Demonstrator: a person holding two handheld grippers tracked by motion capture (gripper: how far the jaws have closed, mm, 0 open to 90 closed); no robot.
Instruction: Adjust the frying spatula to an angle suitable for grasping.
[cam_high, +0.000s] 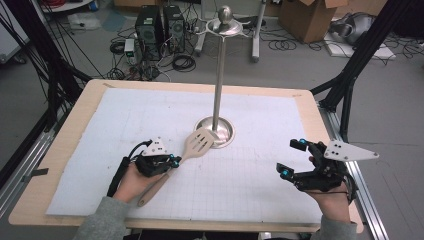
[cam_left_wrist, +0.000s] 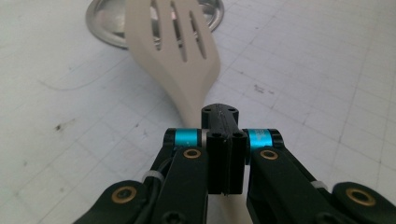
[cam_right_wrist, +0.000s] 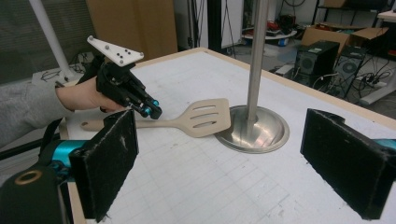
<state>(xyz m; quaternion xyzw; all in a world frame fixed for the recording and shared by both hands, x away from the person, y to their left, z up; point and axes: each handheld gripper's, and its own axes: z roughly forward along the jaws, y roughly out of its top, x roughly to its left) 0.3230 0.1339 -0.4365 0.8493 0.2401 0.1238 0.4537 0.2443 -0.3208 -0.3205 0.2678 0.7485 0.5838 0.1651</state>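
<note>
Your left hand-held gripper (cam_high: 172, 161) is clamped on the slotted spatula (cam_high: 199, 142) at its neck, left of centre, blade touching the stand base (cam_high: 223, 135). It looks light, stiff and smooth; keep hold near the neck. Your right hand-held gripper (cam_high: 291, 159) stands wide, empty.

We hold our left gripper (cam_high: 172, 161) low at near left, jaws clamped together; our right gripper (cam_high: 292, 159) waits near right, jaws spread wide.

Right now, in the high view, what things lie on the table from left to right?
left gripper → spatula → metal stand → right gripper
</note>
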